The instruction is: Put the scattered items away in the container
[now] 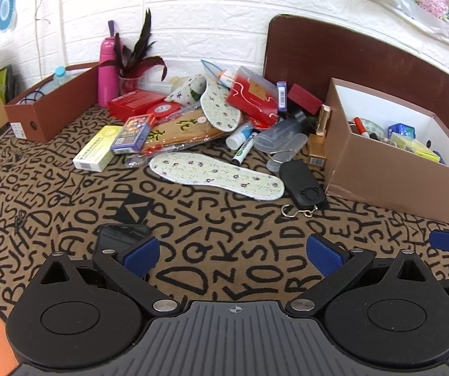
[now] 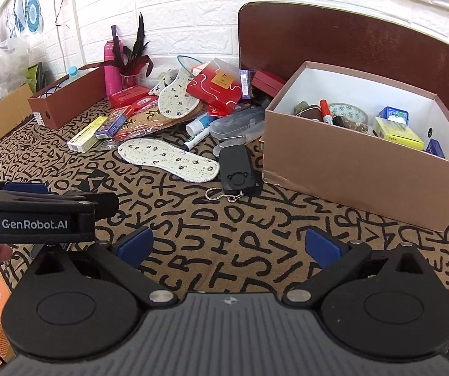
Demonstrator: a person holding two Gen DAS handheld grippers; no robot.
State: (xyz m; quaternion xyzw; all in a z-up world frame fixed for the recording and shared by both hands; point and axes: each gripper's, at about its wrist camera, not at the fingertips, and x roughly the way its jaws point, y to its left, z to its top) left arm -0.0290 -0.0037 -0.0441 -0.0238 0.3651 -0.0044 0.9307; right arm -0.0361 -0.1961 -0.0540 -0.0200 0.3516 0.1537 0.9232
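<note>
A pile of scattered items lies at the back of the lettered cloth: a flowered insole (image 1: pixel 216 175) (image 2: pixel 168 159), a black hanging scale (image 1: pixel 302 185) (image 2: pixel 236 172), a marker (image 1: pixel 245 150), red boxes (image 1: pixel 252 94) and a yellow-green box (image 1: pixel 97 148). The tan container box (image 1: pixel 390 175) (image 2: pixel 359 172) stands at the right and holds several items. My left gripper (image 1: pixel 234 255) hovers open and empty over the cloth, well short of the pile. My right gripper (image 2: pixel 229 247) is open and empty too, in front of the scale. A dark phone (image 1: pixel 121 235) lies by the left fingertip.
A brown open box (image 1: pixel 55 109) stands at the back left with a bottle in it. A pink flask (image 1: pixel 108 72) and a potted plant (image 1: pixel 136 59) stand against the white brick wall. A dark wooden board (image 1: pixel 349 59) rises behind the container.
</note>
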